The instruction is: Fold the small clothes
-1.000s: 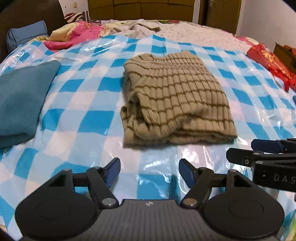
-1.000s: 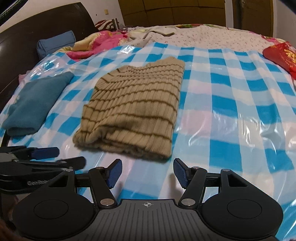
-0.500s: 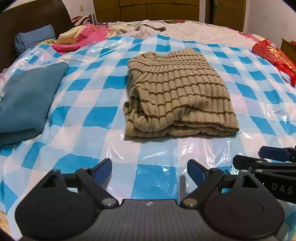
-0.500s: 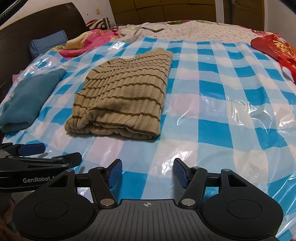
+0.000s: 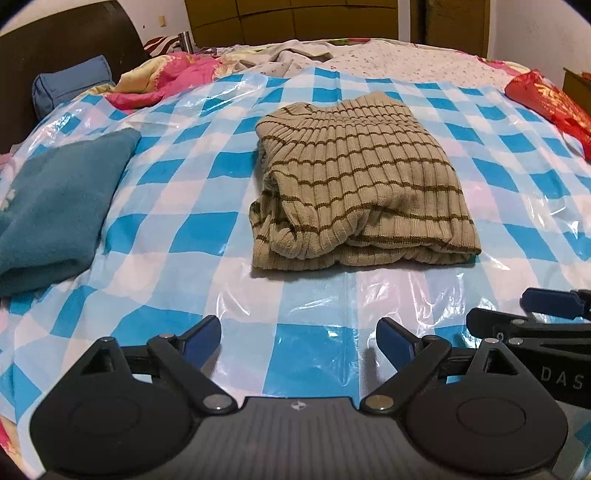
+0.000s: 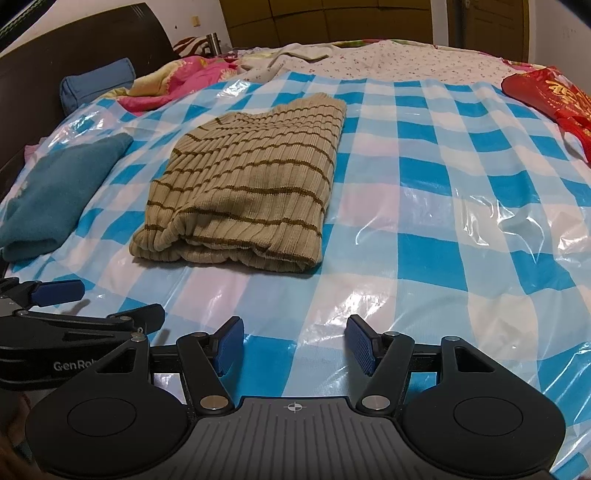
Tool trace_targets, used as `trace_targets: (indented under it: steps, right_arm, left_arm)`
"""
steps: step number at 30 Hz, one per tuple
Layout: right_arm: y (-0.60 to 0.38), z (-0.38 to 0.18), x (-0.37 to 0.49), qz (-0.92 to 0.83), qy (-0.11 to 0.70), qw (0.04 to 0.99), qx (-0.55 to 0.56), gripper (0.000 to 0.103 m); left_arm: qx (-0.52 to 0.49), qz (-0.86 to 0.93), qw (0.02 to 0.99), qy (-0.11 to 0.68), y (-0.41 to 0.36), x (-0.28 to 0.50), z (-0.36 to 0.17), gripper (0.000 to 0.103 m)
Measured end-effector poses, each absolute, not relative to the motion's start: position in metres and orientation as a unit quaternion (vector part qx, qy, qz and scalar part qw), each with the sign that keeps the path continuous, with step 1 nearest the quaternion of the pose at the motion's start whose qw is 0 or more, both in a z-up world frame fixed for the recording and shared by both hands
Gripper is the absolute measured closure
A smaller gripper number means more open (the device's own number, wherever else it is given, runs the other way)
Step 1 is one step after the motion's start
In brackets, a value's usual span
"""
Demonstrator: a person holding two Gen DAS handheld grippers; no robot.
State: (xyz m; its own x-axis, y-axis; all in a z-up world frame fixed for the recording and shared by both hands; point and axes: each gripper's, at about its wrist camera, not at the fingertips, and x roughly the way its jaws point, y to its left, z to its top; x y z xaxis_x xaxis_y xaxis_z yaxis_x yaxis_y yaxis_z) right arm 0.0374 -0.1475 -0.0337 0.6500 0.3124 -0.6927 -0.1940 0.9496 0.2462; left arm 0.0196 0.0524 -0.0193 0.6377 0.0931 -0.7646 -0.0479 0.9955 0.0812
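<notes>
Place: a bedroom in a home.
Bed: a wide bed fills the view ahead of both claws, spread with a blue-and-white checked plastic sheet (image 5: 192,236).
Headboard: dark wood headboard (image 5: 70,48) far off to the left.
Bedding: a blue pillow (image 5: 72,86) and a rumpled pink floral quilt (image 5: 173,77) beyond the sheet, left of centre.
Furniture: brown wooden wardrobe (image 6: 325,20) against the far wall, straight ahead.
Door: a wooden door (image 6: 484,26) ahead to the right.
</notes>
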Motion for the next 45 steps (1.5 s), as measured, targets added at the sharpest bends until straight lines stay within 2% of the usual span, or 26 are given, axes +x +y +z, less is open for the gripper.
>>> trace_targets:
  steps: [45]
  right_arm:
    - [-0.1496, -0.0358, 0.0350, 0.133, 0.395, 0.906, 0.078, 0.041]
  left_arm:
    - [-0.005, 0.021, 0.900, 0.435, 0.0572, 0.0177, -0.0210, 0.003]
